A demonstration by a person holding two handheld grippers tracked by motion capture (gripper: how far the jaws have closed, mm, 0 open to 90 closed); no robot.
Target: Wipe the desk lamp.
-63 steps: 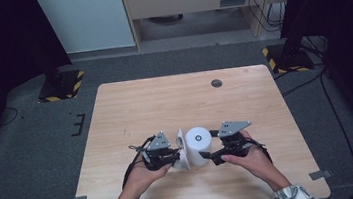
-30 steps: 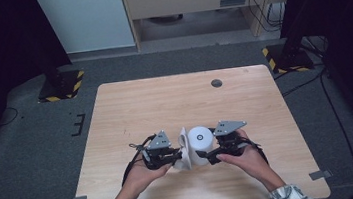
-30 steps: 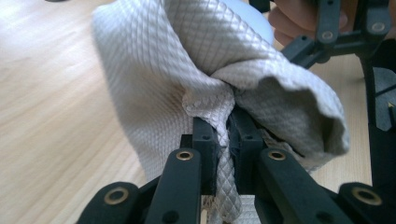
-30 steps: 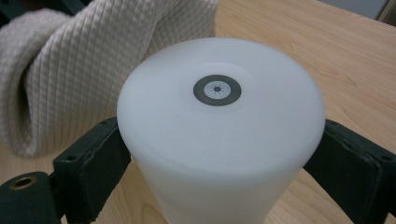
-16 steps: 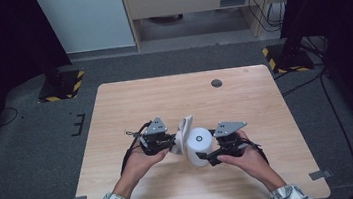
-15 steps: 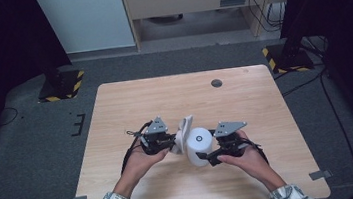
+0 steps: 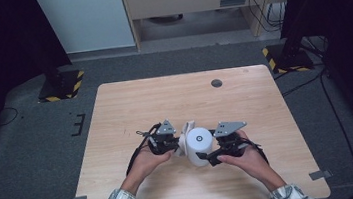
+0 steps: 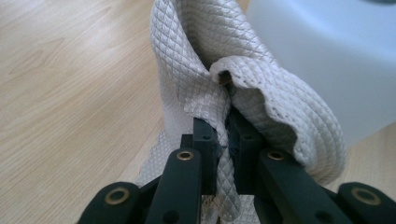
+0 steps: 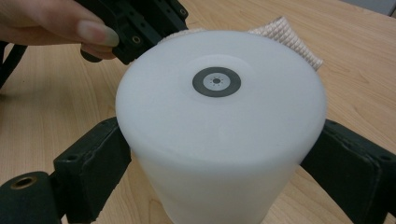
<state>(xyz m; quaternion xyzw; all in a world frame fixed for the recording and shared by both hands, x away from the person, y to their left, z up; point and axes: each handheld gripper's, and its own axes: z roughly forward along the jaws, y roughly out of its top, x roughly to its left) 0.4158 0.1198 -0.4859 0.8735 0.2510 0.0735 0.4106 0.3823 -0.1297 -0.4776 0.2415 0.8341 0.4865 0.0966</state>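
two claws work on a light wooden table [image 7: 130, 105]: left [image 8: 223, 135] pinches quilted cloth [image 8: 196, 60], right [image 9: 219, 154] clasps white cylinder [image 9: 219, 121].

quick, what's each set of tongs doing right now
Left tongs: shut on the quilted white cloth, pinching a fold of it.
Right tongs: shut on the white plastic cylinder, one jaw on each side.

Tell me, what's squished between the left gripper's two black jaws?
A quilted white cloth, pinched between them in the left gripper view, right beside the white cylinder.
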